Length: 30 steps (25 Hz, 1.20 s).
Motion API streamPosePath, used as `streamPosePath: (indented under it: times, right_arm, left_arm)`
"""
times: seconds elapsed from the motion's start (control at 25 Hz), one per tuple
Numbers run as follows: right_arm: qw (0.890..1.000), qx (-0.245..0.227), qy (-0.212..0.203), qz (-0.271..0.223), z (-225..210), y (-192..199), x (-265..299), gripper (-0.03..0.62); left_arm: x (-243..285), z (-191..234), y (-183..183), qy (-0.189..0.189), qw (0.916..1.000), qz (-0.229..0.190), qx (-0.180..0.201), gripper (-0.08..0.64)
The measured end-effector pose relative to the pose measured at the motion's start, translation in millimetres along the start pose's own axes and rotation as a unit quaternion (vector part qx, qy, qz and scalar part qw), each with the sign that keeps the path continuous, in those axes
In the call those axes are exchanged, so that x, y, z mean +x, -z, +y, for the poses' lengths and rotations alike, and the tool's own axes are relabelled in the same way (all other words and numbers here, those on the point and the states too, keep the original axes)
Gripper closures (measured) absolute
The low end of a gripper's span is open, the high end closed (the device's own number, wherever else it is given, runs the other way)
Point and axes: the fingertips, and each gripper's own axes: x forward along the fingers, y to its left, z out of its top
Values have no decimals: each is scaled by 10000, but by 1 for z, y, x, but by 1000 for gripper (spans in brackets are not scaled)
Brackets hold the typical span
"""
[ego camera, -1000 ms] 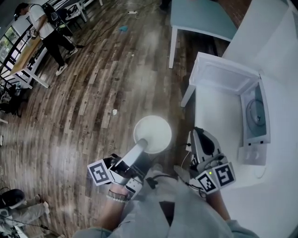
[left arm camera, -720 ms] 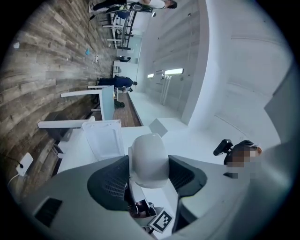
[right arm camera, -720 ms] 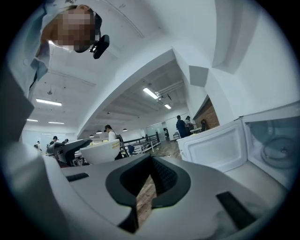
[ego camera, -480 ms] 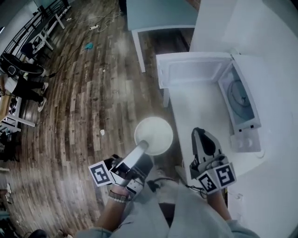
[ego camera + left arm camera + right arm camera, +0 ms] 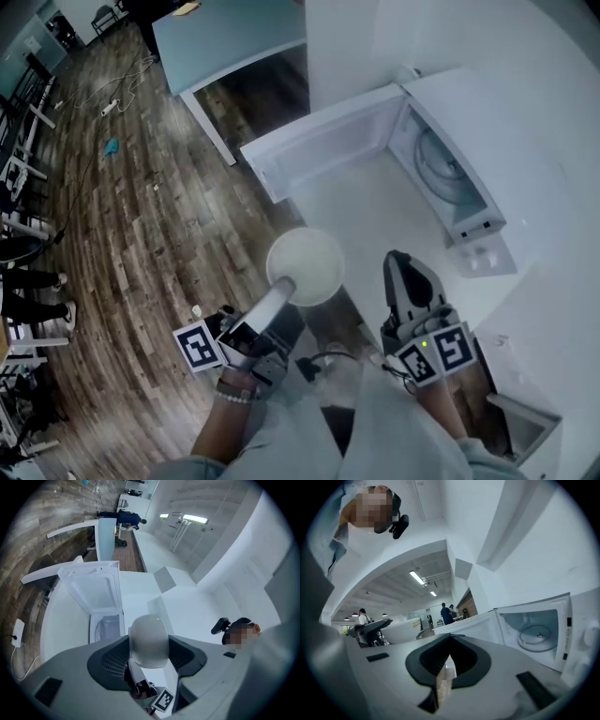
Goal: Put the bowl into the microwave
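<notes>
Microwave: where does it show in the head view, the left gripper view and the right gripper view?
Head view: microwave at upper right, its door open to the left.
Left gripper view: left of centre, just above the jaws.
Right gripper view: at the right edge, inside visible.
Shared landmark: the round plate inside it.

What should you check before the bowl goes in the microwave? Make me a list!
1. Left claw clamped on the bowl: ok, it pinches the rim.
2. Microwave door open: ok, swung wide.
3. Room inside: ok, only the bare turntable shows.
4. Right claw shut and holding nothing: ok.
5. Bowl lined up with the opening: not ok, it hangs at the counter edge, short of the microwave.
6. Something in the bowl that might spill: cannot tell.
</notes>
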Motion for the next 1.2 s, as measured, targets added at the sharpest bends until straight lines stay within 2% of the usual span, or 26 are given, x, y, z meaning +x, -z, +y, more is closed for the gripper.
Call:
streamPosePath:
  times: [0.16, 0.36, 0.64, 0.92, 1.2]
  right_arm:
    - [9993, -2, 372, -92, -5, -5, 10, 589]
    - [9964, -22, 823, -217, -11, -9, 22, 589]
    - [9882, -65, 1454, -476, -19, -17, 36, 589]
    - [9722, 27, 2278, -551, -38, -13, 12, 589]
    - [9655, -7, 2551, -522, -68, -11, -13, 589]
  left_arm:
    - [16, 8, -22, 33, 9993, 362, -49, 314]
    - [32, 21, -41, 57, 9968, 737, -312, 313]
    - [59, 29, -53, 189, 9874, 1502, -467, 314]
    - [84, 42, -41, 216, 9732, 2144, -807, 314]
    - [118, 53, -12, 234, 9650, 2440, -929, 313]
